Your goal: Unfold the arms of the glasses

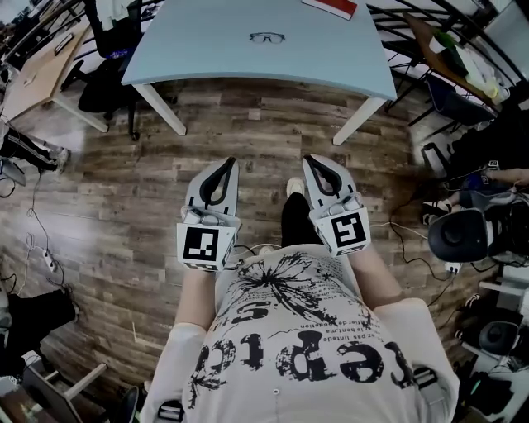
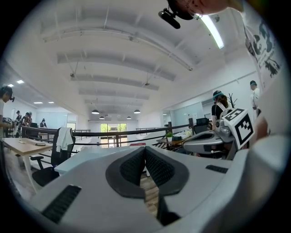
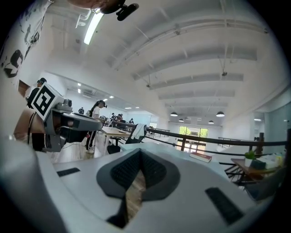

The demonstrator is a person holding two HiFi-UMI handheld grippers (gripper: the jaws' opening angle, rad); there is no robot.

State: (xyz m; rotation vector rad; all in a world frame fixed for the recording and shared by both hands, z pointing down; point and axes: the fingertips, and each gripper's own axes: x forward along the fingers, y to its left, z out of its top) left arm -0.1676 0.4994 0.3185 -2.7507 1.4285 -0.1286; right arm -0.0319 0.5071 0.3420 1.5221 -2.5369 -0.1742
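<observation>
A pair of dark-framed glasses [image 1: 267, 36] lies near the middle of the pale blue table [image 1: 207, 49] in the head view, well ahead of both grippers. My left gripper [image 1: 230, 161] is held level over the wooden floor, short of the table's front edge, with its jaws shut and nothing between them. My right gripper [image 1: 308, 159] is beside it, likewise shut and empty. In the left gripper view the closed black pads [image 2: 136, 166] meet at the tip, and the right gripper [image 2: 200, 142] shows at the right. The right gripper view shows its own pads [image 3: 129, 169] closed too.
A red book [image 1: 331, 7] lies at the table's far right corner. White table legs [image 1: 161, 107] angle down to the wood floor. A black office chair [image 1: 103, 78] stands at the left, a wooden desk [image 1: 37, 70] beyond it. Chairs, cables and gear crowd the right side [image 1: 463, 231].
</observation>
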